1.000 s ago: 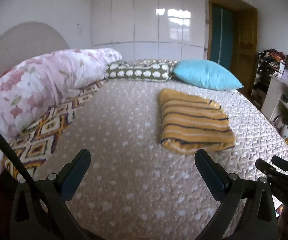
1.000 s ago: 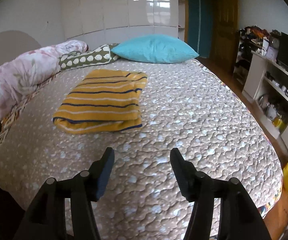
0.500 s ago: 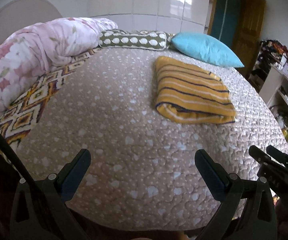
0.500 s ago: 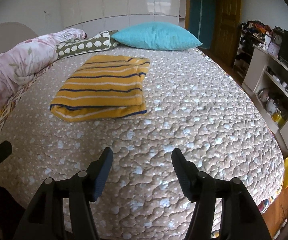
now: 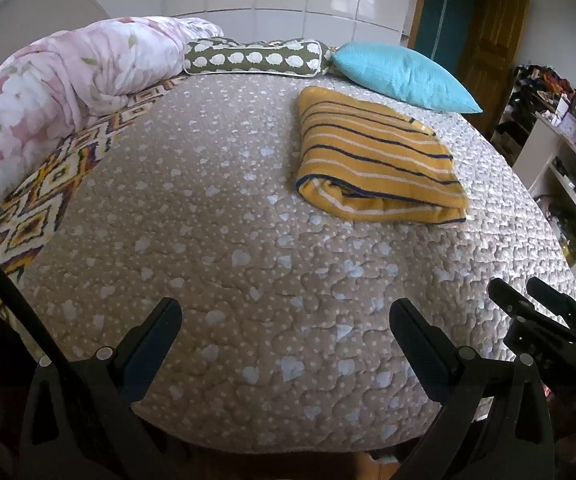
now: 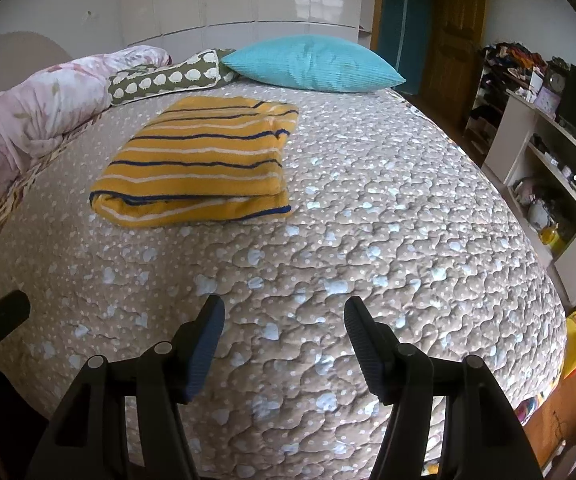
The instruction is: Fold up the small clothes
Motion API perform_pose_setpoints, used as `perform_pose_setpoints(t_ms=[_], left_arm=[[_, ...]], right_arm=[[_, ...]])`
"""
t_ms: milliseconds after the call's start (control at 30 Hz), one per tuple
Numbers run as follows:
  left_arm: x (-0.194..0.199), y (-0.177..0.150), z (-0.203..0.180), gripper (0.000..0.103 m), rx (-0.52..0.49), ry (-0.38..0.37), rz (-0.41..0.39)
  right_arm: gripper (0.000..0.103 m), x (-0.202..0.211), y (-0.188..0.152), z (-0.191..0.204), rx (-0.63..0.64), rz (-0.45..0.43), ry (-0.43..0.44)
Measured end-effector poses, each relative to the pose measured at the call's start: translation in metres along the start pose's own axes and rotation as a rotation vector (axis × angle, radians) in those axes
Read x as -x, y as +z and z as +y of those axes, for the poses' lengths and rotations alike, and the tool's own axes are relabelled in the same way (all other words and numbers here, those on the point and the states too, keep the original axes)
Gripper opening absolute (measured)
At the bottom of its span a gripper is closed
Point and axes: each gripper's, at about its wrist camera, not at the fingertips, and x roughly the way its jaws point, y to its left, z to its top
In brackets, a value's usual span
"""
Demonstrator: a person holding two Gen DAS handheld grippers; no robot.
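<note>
Mustard-striped knit top [image 6: 200, 168], folded into a soft, light, floppy bundle, lies on the quilt [image 6: 368, 240] just before the teal pillow [image 6: 312, 64], best lifted by its thick near fold, while both grippers, left [image 5: 284, 320] and right [image 6: 280, 320], hang released and empty nearer the bed's foot.

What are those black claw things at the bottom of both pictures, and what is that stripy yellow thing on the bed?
The claws are grippers, like big tongs. A person holds one in each hand, and each carries a camera looking along its two fingers. One picture comes from the left gripper, the other from the right gripper. Both are open and hold nothing. The stripy thing is a folded yellow garment with dark blue and white stripes, lying on the quilted bedspread. Behind it lie a turquoise pillow, a green patterned cushion and a rolled pink floral duvet.
</note>
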Motion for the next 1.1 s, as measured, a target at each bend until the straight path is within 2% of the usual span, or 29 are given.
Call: perform_pose_setpoints(t_ms=[1100], left_arm=[[-0.02, -0.009, -0.006, 0.103, -0.014, -0.058, 0.075]], right_arm=[[0.07, -0.024, -0.008, -0.006, 0.018, 0.063, -0.044]])
